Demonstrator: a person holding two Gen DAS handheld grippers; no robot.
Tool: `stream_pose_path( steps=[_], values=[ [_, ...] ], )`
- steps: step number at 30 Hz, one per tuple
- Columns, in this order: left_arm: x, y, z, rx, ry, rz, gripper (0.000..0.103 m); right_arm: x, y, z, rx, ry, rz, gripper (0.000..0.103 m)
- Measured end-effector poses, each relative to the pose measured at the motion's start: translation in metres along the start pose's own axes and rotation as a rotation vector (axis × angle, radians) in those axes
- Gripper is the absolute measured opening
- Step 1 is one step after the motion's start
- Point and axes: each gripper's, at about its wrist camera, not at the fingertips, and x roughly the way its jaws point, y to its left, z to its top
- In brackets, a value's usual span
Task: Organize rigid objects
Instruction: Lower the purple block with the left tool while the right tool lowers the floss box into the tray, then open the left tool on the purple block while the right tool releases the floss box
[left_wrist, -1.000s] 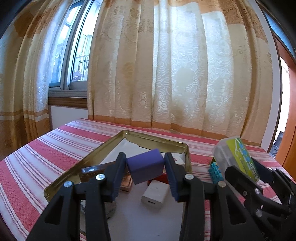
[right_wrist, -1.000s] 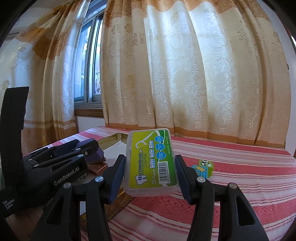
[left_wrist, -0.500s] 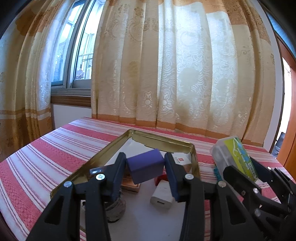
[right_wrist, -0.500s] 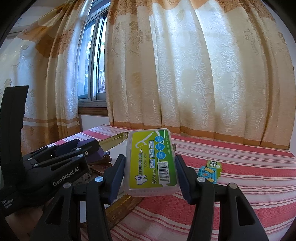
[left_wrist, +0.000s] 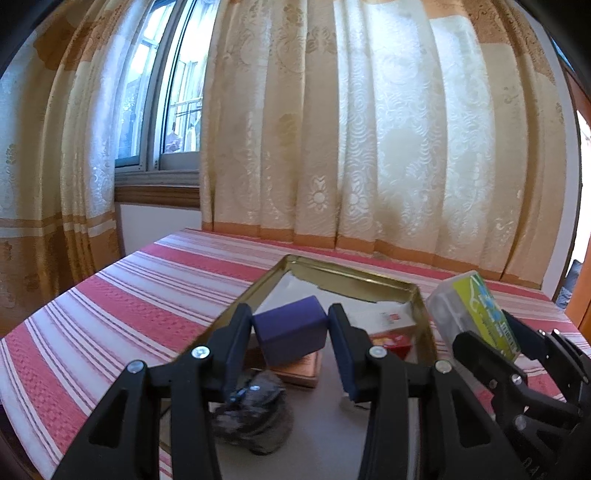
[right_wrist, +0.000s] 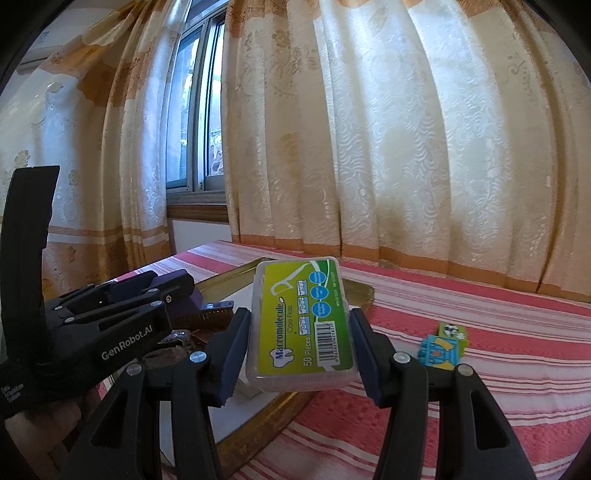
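My left gripper (left_wrist: 290, 334) is shut on a purple block (left_wrist: 291, 330) and holds it above the gold tray (left_wrist: 354, 282). My right gripper (right_wrist: 300, 347) is shut on a clear floss-pick box with a green label (right_wrist: 301, 325), held above the tray's right rim (right_wrist: 258, 424). That box also shows at the right of the left wrist view (left_wrist: 472, 314). In the tray lie a copper plate (left_wrist: 299, 369), a dark grey lump (left_wrist: 255, 413), a red-and-white box (left_wrist: 391, 328) and a white piece partly hidden behind my right finger.
The tray stands on a red-and-white striped tablecloth (left_wrist: 147, 295). A small blue-and-green toy (right_wrist: 441, 343) lies on the cloth right of the tray. Curtains (left_wrist: 369, 129) and a window (left_wrist: 166, 92) stand behind the table. The left gripper body (right_wrist: 92, 332) is at the left of the right wrist view.
Both grippers have moved forward and lower over the tray, each still holding its object. The tray's contents now lie nearer under the left gripper.
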Motion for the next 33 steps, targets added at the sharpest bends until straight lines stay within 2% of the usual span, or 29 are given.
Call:
stream_pose_path(
  steps=[11,15,17,20,24,26,33],
  values=[
    [0.024,0.014,0.005,0.003,0.111,-0.002,0.043,0.035,0.011,0.005,0.021,0.099,0.075,0.056],
    [0.025,0.013,0.005,0.012,0.123,0.004,0.044,0.046,0.013,0.005,0.033,0.141,0.12,0.057],
    [0.023,0.015,0.005,0.001,0.121,0.015,0.059,0.046,0.015,0.005,0.034,0.144,0.128,0.06],
    [0.018,0.019,0.004,-0.017,0.107,0.042,0.079,0.04,0.013,0.004,0.047,0.13,0.137,0.072],
    [0.012,0.014,0.004,-0.022,0.096,0.048,0.088,0.026,0.0,0.002,0.066,0.112,0.108,0.074],
    [0.008,0.005,0.004,-0.027,0.087,0.044,0.099,0.018,-0.012,0.0,0.08,0.111,0.084,0.075],
    [-0.002,-0.044,0.003,0.031,0.078,-0.033,0.102,-0.008,-0.066,-0.006,0.149,0.108,-0.031,0.079]
  ],
)
